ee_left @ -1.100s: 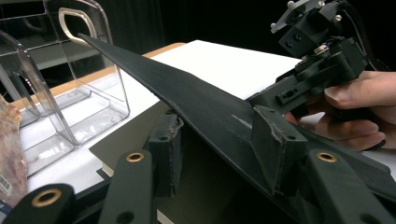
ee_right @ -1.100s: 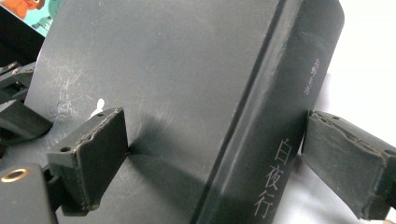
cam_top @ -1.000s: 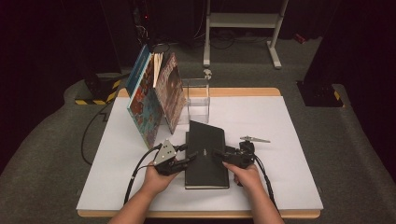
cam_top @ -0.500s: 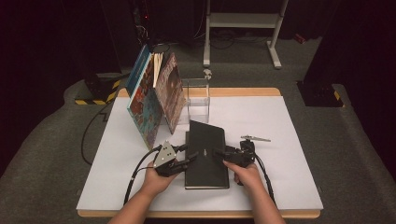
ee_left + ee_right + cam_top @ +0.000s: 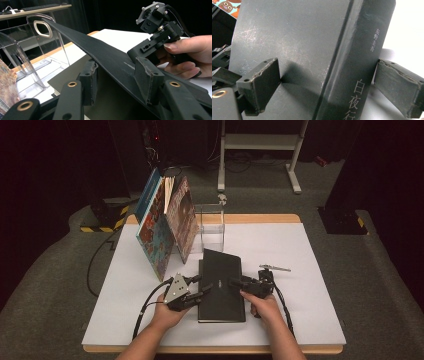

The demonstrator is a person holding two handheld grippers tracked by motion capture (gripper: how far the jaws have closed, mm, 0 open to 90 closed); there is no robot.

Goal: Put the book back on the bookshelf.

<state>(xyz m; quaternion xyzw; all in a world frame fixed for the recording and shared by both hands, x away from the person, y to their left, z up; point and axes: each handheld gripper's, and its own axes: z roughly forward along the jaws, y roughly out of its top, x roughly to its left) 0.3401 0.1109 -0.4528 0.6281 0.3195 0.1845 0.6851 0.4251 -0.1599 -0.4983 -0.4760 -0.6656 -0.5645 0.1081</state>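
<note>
A black hardback book (image 5: 220,270) lies flat on the white table (image 5: 310,245), spine to the right. My left gripper (image 5: 201,286) reaches in at its left edge. In the left gripper view the raised front cover (image 5: 100,50) runs slantwise between the jaws, one pad (image 5: 90,82) under it and one pad (image 5: 147,80) on top, jaws (image 5: 117,80) well apart. My right gripper (image 5: 233,282) comes in from the right. Its jaws (image 5: 329,85) straddle the spine (image 5: 362,50), one pad (image 5: 262,82) on the cover, the other pad (image 5: 399,87) apart from the spine.
Several picture books (image 5: 160,235) lean together at the back left. A clear acrylic stand (image 5: 212,222) is just behind the black book. A small metal tool (image 5: 274,267) lies to the right. A white frame (image 5: 260,142) stands on the floor beyond.
</note>
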